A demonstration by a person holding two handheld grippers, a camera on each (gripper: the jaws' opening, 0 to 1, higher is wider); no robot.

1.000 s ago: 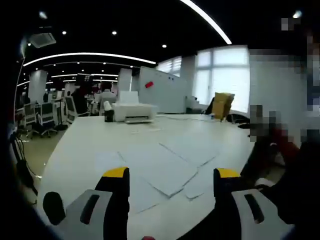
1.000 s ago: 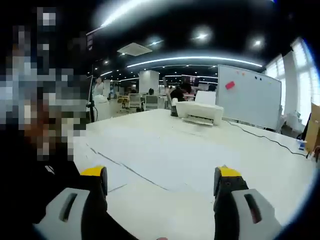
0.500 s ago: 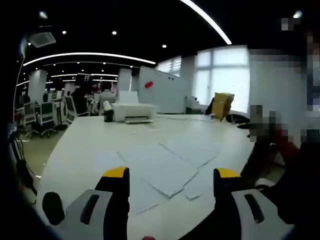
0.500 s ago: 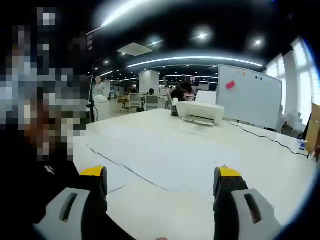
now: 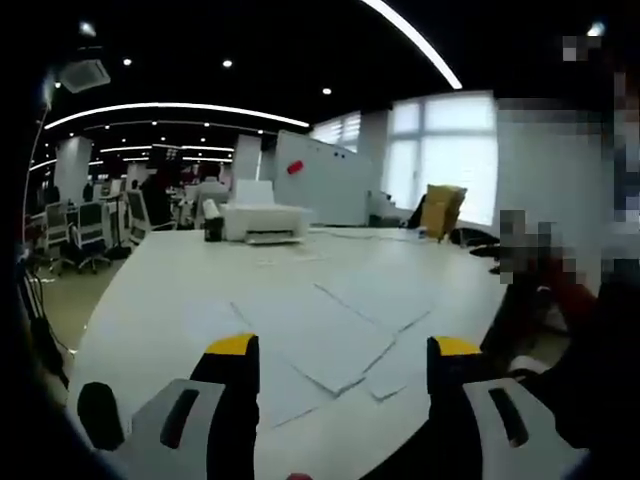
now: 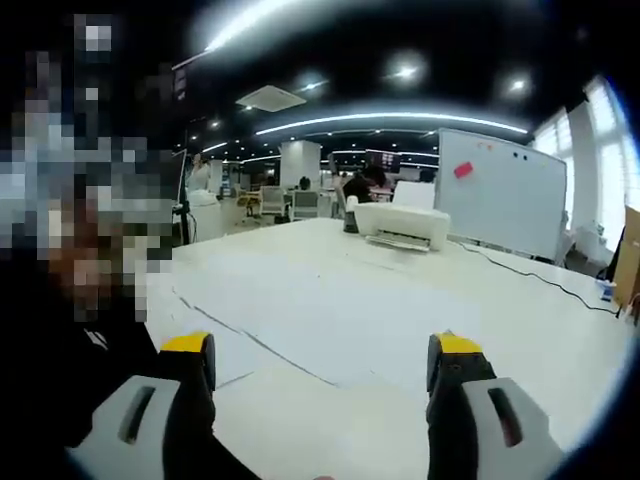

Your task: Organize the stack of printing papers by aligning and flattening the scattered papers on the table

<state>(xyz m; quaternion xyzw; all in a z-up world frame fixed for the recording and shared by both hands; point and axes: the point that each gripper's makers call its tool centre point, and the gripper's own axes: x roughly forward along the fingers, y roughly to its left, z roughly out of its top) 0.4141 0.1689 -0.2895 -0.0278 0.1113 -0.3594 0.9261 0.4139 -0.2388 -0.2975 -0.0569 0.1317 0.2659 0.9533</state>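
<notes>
Nothing much shifts; both grippers, left gripper (image 5: 340, 350) and right gripper (image 6: 325, 350), hover wide apart, empty, over scattered papers (image 5: 330, 335). Gathering comes next.

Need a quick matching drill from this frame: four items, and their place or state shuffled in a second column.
Items:
1. scattered papers
2. printer
3. whiteboard
4. left gripper

Place or state:
A. upright beyond the table's far end
B. open, holding nothing
C. lying fanned out and overlapping on the table
D. sitting at the table's far end

Pairs: 1-C, 2-D, 3-A, 4-B
</notes>
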